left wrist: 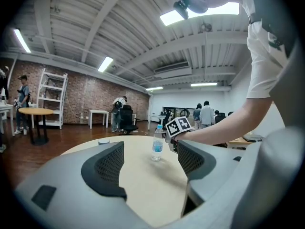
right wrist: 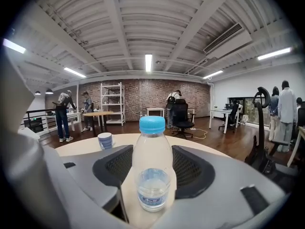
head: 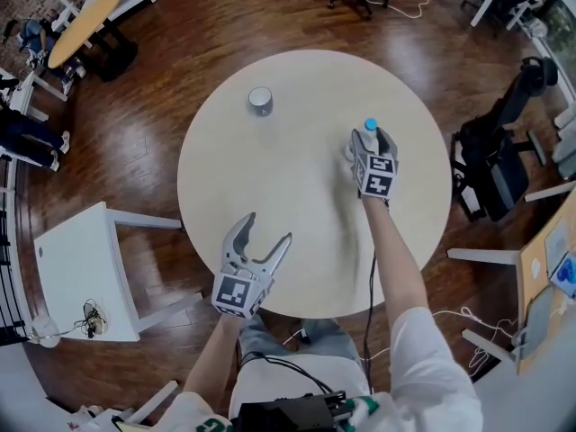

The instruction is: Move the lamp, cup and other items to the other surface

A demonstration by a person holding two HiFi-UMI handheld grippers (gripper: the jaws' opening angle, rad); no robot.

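Note:
A clear water bottle (head: 369, 130) with a blue cap stands right of centre on the round beige table (head: 288, 205). My right gripper (head: 367, 142) has its jaws on either side of the bottle. In the right gripper view both pads (right wrist: 189, 168) lie against the sides of the bottle (right wrist: 152, 175), with no gap showing. A white and blue cup (head: 260, 101) stands at the table's far left, also seen as a small cup (right wrist: 105, 140). My left gripper (head: 267, 228) hovers open over the table's near edge with nothing in it, and looks toward the bottle (left wrist: 157, 144).
A small white side table (head: 85, 259) stands to the left, with a cable bundle (head: 90, 318) on it. A black office chair (head: 490, 165) stands at the right and a wooden round table (head: 85, 25) at the far left. Several people stand in the background.

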